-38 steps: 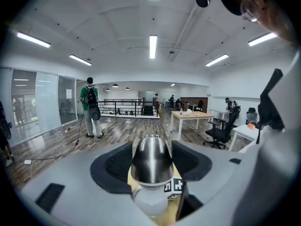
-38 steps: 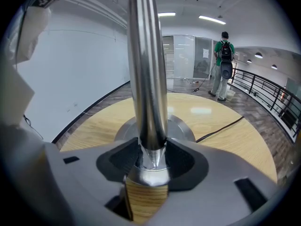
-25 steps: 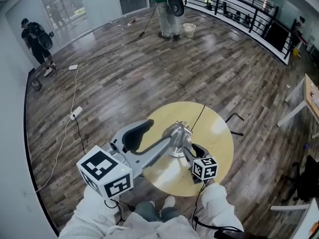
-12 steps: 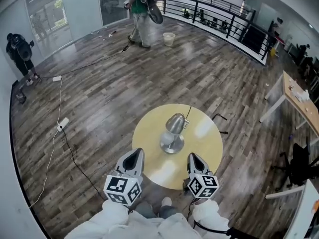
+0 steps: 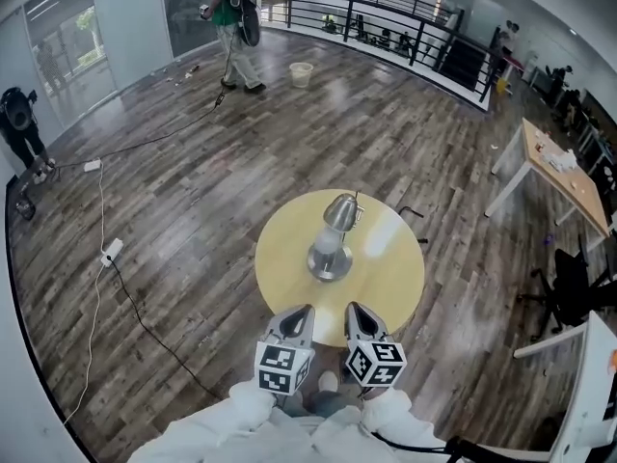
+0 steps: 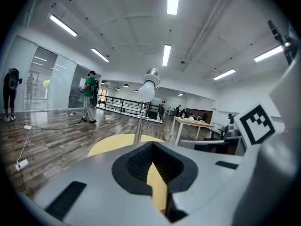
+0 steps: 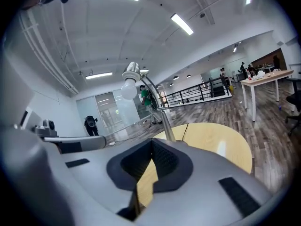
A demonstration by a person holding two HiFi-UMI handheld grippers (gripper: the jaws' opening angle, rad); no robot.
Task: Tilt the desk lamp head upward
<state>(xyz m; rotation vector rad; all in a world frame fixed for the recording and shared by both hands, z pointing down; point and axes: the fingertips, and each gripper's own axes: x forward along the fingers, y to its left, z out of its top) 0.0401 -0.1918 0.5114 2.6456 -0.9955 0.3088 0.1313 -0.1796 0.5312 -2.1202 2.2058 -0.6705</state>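
Observation:
A silver desk lamp (image 5: 332, 241) stands near the middle of a round yellow table (image 5: 395, 278), its head (image 5: 341, 212) leaning toward the far side and its bulb (image 6: 146, 92) bare. My left gripper (image 5: 297, 318) and right gripper (image 5: 357, 314) hover side by side over the table's near edge, well short of the lamp. Both are shut with nothing between the jaws. In the left gripper view the lamp rises beyond the closed jaws; in the right gripper view the lamp head (image 7: 131, 79) stands up and to the left.
A black cord (image 5: 359, 222) runs from the lamp across the table. Wooden floor surrounds the table. A cable and power strip (image 5: 112, 252) lie at left. Persons stand far off (image 5: 231, 17) and at the left wall (image 5: 19, 123). A desk (image 5: 564, 183) stands at right.
Both grippers drew back from the lamp to the table's near edge and closed from open. The head camera has risen, so the table looks smaller.

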